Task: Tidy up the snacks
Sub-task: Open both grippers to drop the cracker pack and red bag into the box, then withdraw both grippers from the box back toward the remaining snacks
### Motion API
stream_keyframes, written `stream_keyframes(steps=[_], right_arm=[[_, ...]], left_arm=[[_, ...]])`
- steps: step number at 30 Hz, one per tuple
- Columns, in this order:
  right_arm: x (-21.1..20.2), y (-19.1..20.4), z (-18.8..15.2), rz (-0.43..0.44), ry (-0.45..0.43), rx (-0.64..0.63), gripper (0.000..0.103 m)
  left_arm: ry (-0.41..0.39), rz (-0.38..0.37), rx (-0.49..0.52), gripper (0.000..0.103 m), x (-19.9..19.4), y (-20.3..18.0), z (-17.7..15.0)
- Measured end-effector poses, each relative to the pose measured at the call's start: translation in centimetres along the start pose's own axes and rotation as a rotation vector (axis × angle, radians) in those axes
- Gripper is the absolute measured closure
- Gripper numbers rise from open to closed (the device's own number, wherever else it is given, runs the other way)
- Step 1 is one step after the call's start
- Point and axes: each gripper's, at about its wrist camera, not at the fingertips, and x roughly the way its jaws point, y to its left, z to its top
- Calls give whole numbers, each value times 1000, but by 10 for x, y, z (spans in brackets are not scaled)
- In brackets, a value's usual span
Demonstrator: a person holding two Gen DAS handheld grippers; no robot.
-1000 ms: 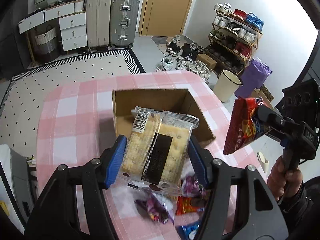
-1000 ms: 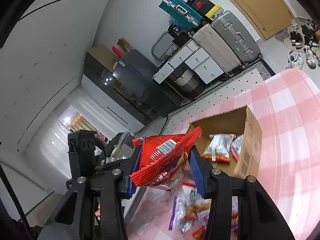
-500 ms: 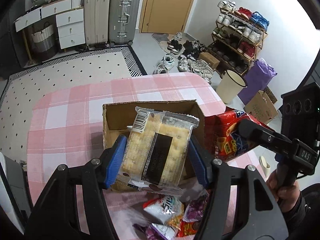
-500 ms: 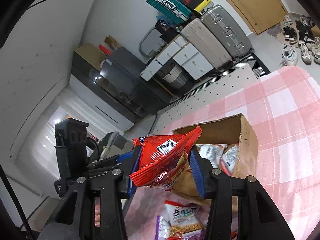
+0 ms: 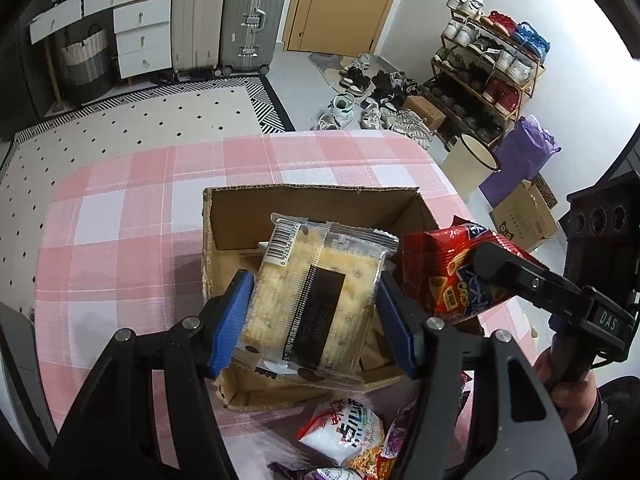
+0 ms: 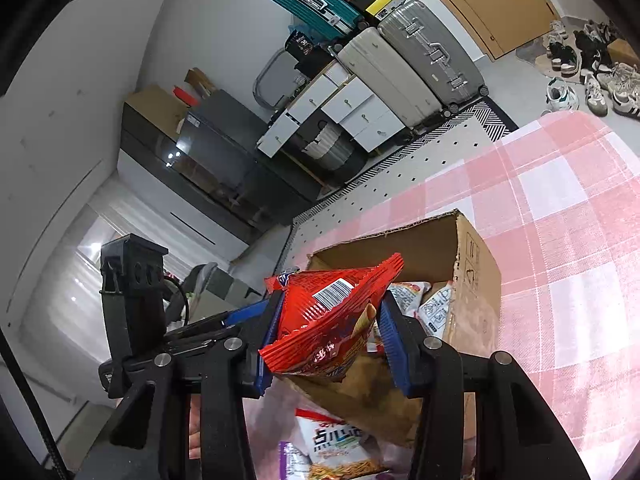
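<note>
Left gripper [image 5: 314, 322]: one, black frame with blue pads, clenched on a single cracker pack from both sides.
Cracker pack [image 5: 316, 296]: one, flat rectangle in clear crinkled film with a black label panel and a barcode at its top corner; pale, bumpy crackers show through. It hangs over the open box, above the near wall.
Right gripper [image 6: 326, 330]: one, same black and blue build, grasping a single red snack bag; a hand [image 5: 568, 380] holds its handle.
Red snack bag [image 6: 328, 320]: one, glossy foil, puffed, with ribbed crimped seams and a white barcode patch; it sits at the box's near right corner, above the rim.
Cardboard box [image 5: 240, 220]: one, brown corrugated, open-topped with ragged cut edges, standing near the middle of the table, towards its near edge. At least two pale snack packets [image 6: 424, 300] lie inside, seen from the right wrist.
Loose snacks [image 5: 348, 432]: a small heap on the table's near edge, just in front of the box; a white bag, a purple one and more, the count unclear.
Table [image 5: 132, 216]: one, rounded corners, covered with a pink-and-white checked cloth.
</note>
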Motion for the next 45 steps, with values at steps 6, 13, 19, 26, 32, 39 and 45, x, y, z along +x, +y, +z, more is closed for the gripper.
stream_keyframes(steps=[6,13,19,26,32,39,45], right_arm=[[11,0,-2,-12,31,-14,45],[-9,10,-7,-53,-5,-68,22],[-46,28,-19,-82,-70,-135,11],[-83,50,-41,-94,-102,-191,11],[-119,80,-69,-94,-160,-277,4],[-158,115,-103,-92,-226,-389,1],[-179,142,-135,-131,-237,-499,0]], left_arm=[[1,-3,-25,28,11,10,1],[-62,26,-65,23,-14,19,-11],[-108,63,-42,22,-45,16,-35],[-140,85,-37,22,-86,5,-69],[-177,102,-12,21,-124,-14,-96],[-240,129,33,17,-173,-42,-137],[-306,155,36,0,-209,-59,-172]])
